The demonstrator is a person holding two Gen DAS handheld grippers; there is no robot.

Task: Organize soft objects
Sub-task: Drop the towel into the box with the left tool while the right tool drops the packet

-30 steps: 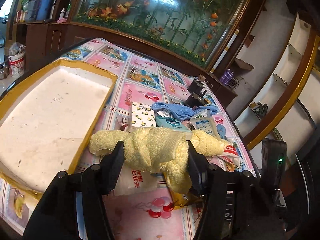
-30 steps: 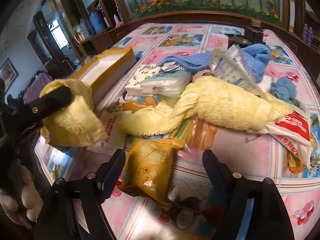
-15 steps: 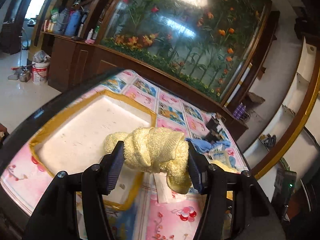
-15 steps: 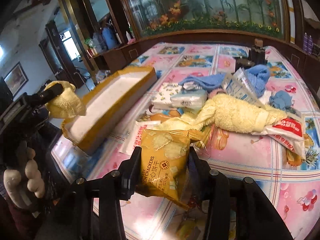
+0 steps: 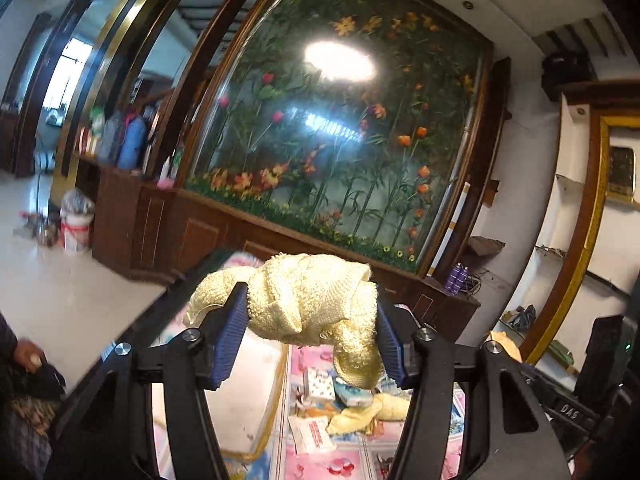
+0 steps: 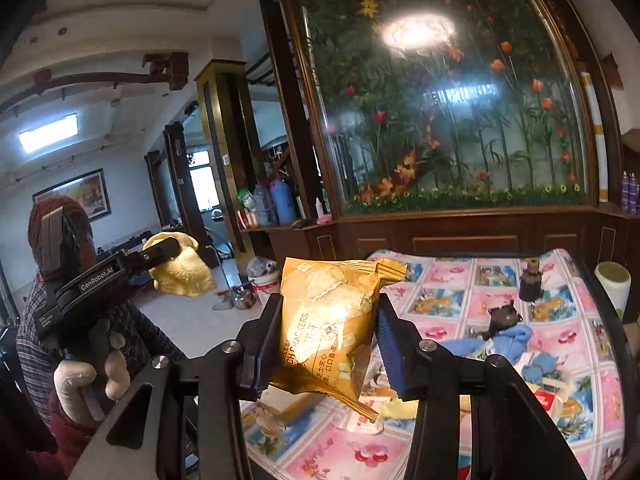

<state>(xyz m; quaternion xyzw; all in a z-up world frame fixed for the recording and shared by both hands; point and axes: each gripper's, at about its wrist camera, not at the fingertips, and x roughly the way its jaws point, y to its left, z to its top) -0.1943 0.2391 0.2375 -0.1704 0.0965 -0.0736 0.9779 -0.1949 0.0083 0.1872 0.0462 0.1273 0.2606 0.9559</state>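
Note:
My left gripper (image 5: 310, 322) is shut on a crumpled yellow towel (image 5: 308, 300), held high above the table. From the right wrist view the same towel (image 6: 182, 268) shows at the far left in the left gripper (image 6: 160, 250), held by a gloved hand (image 6: 90, 376). My right gripper (image 6: 326, 330) is shut on a golden cracker packet (image 6: 324, 320), lifted above the table. Far below, a second yellow towel (image 5: 372, 410), tissue packs (image 5: 320, 384) and a blue cloth (image 6: 506, 340) lie on the pink patterned tablecloth (image 6: 452, 280).
A yellow-rimmed white foam box (image 5: 244, 392) lies at the table's left side. Small dark objects (image 6: 530, 280) stand near the far edge. A glass flower panel (image 5: 340, 140) over a wooden cabinet backs the table. A white bucket (image 5: 76, 226) sits on the floor.
Both grippers rose well above the table and tilted up. The right gripper shut on the cracker packet and lifted it; the left kept the yellow towel.

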